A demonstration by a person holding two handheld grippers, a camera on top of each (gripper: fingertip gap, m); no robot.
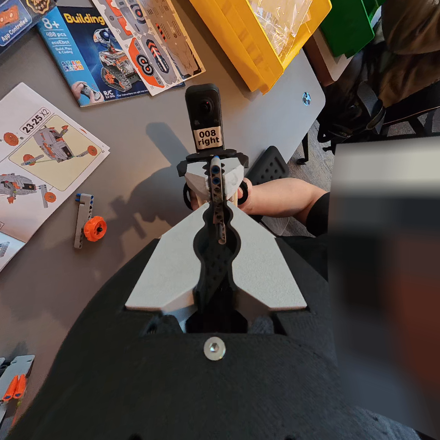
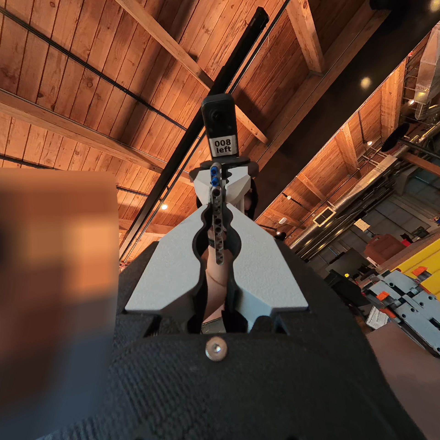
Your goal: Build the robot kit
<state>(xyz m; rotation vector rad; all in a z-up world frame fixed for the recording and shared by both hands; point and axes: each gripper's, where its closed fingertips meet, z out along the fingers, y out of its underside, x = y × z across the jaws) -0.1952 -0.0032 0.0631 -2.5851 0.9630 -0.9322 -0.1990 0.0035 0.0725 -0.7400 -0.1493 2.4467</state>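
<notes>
Two tools meet nose to nose above a grey table [image 1: 142, 273], each clamped on a perforated building beam. The left tool [image 1: 217, 215] grips a dark beam [image 1: 218, 212] edge-on between its tips, long axis running straight along the fingers toward the right tool [image 1: 215, 183]. That one pinches a grey beam [image 1: 215, 176] carrying two blue pins [image 1: 215, 175], and the two beams overlap end to end in one line. A hand [image 1: 273, 197] holds the right tool from the side.

From the right wrist view the same pairing shows against a wooden ceiling [image 2: 95, 71]: right tool [image 2: 217, 213] closed on its beam [image 2: 218, 238], left tool [image 2: 220, 185] opposite (its beam end bears the pins).

On the table lie one spare grey beam [image 1: 83, 219] with one orange wheel [image 1: 95, 228], one open instruction booklet [image 1: 47, 154], one blue box [image 1: 95, 59], one sticker sheet [image 1: 154, 42]. One yellow bin [image 1: 250, 42] and one green bin [image 1: 347, 28] stand at the far edge.
</notes>
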